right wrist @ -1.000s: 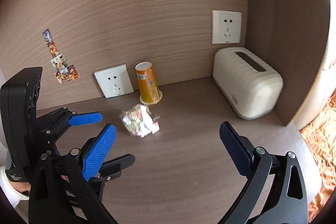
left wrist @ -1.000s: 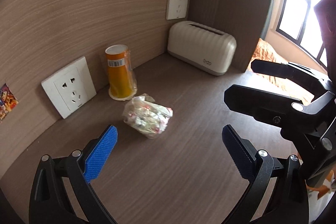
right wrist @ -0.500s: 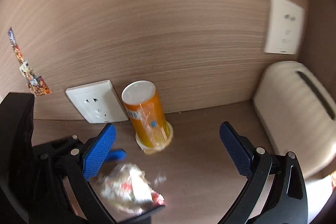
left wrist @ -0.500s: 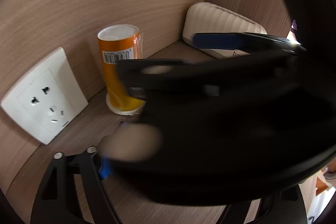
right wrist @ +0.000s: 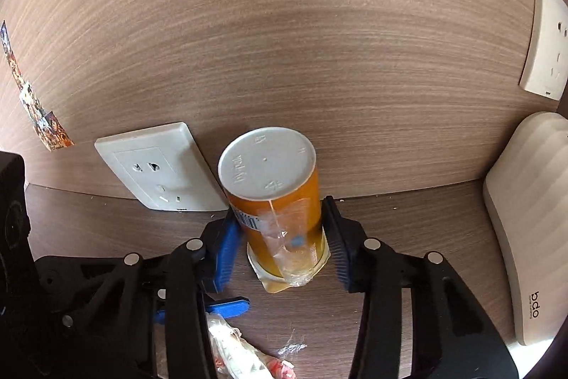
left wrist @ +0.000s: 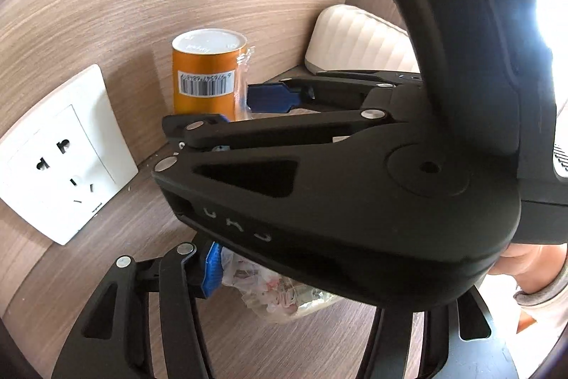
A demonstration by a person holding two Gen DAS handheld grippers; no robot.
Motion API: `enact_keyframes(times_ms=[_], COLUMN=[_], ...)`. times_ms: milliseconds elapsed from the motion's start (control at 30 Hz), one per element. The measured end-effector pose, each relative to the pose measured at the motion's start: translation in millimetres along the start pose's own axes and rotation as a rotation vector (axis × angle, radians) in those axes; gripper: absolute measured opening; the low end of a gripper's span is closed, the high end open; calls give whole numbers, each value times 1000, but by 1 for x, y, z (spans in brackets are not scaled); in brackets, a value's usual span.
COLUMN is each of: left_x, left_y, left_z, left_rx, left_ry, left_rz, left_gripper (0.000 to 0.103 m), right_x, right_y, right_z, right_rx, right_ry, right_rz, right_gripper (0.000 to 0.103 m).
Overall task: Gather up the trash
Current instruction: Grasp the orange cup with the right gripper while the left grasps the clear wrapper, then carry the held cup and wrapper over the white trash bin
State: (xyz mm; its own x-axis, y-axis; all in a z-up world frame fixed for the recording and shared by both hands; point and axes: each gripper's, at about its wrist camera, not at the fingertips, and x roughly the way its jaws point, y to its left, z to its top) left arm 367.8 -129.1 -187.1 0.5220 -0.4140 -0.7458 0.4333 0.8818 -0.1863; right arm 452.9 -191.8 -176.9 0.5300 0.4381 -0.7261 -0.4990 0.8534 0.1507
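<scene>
An orange can (right wrist: 284,212) with a white top stands upright against the wood wall, loose clear plastic wrap on its front. My right gripper (right wrist: 282,244) straddles it low down. Its jaws are closing, and both blue pads (right wrist: 225,247) lie against the can's sides. A crumpled clear bag of trash (left wrist: 280,290) lies on the table between the fingers of my left gripper (left wrist: 284,286). Those jaws are closing too. The left blue pad (left wrist: 213,267) sits at the bag's edge. The other finger is hidden behind the right gripper's body (left wrist: 355,183). The bag (right wrist: 241,350) also shows below the can.
A white wall socket (right wrist: 156,166) sits just left of the can, and a second socket (right wrist: 543,45) is higher on the right. A cream ribbed appliance (right wrist: 525,219) stands at the right against the side wall. Stickers (right wrist: 35,109) are on the wall. A hand (left wrist: 525,269) holds the right gripper.
Both grippers moved forward and down. The right one came around the can and its jaws narrowed onto it. The left one narrowed around the bag, and the right gripper now blocks its view.
</scene>
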Motion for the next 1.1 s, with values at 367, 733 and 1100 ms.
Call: enact_keyframes(times_ms=[367, 733, 1100], left_x=[-35, -63, -75], left_y=[-5, -40, -78], left_z=[-17, -24, -27], left_rx=[20, 63, 122], left_ry=[-42, -66, -79], left_rz=[16, 21, -9], left_gripper=[54, 54, 54], right_x=[-30, -89, -146], right_y=[4, 15, 13], right_z=[-7, -38, -63], right_rx=[22, 31, 56], right_ry=[-40, -68, -99], right_rz=[-8, -27, -67], right_gripper=[46, 46, 46])
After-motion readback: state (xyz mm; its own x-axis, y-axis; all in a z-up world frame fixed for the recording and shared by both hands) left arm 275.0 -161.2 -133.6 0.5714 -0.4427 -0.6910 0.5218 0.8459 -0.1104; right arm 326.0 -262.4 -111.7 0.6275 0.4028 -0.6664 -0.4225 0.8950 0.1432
